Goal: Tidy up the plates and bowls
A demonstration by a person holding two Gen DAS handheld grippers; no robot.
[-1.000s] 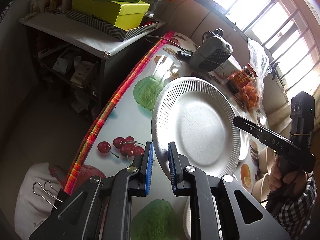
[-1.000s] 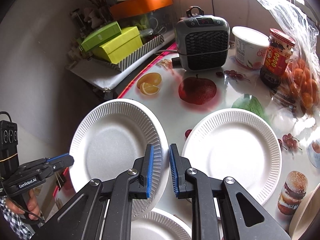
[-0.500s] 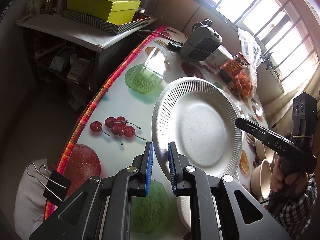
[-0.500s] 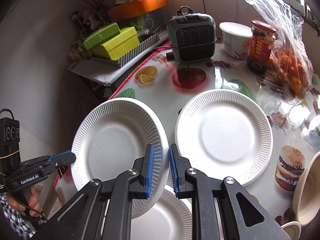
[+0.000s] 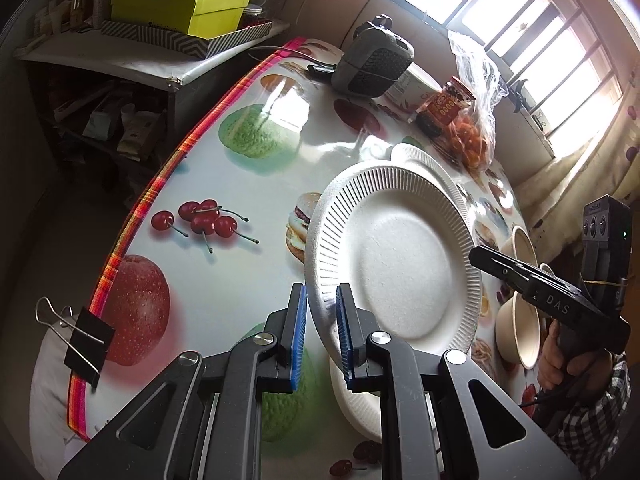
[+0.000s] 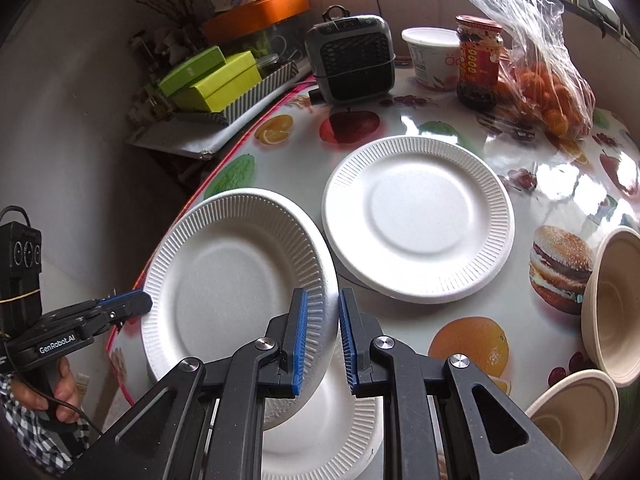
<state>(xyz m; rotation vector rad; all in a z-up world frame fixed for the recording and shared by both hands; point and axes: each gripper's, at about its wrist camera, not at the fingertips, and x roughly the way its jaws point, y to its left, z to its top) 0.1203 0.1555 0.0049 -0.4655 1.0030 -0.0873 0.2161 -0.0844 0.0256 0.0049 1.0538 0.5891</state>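
Observation:
A white ribbed paper plate (image 5: 400, 252) (image 6: 236, 280) is held tilted above the table by both grippers at opposite rims. My left gripper (image 5: 322, 320) is shut on its near rim; it also shows in the right wrist view (image 6: 132, 304). My right gripper (image 6: 323, 328) is shut on the other rim and shows in the left wrist view (image 5: 480, 254). A second plate (image 6: 418, 216) (image 5: 424, 164) lies flat on the table beyond. A third plate (image 6: 332, 420) (image 5: 356, 396) lies under the held one. Two beige bowls (image 6: 612, 304) (image 6: 576, 412) stand at the right.
The fruit-print table (image 5: 240, 184) has a striped edge (image 5: 160, 180) with a binder clip (image 5: 84, 340). At the back stand a grey heater (image 6: 352, 60), a white tub (image 6: 432, 56), a red jar (image 6: 478, 60) and a bag of oranges (image 6: 548, 84). A shelf with green boxes (image 5: 180, 4) is left.
Both grippers have carried the held plate along the table, away from the heater and toward the bowls. It now hangs over the third plate, with the second plate beyond it.

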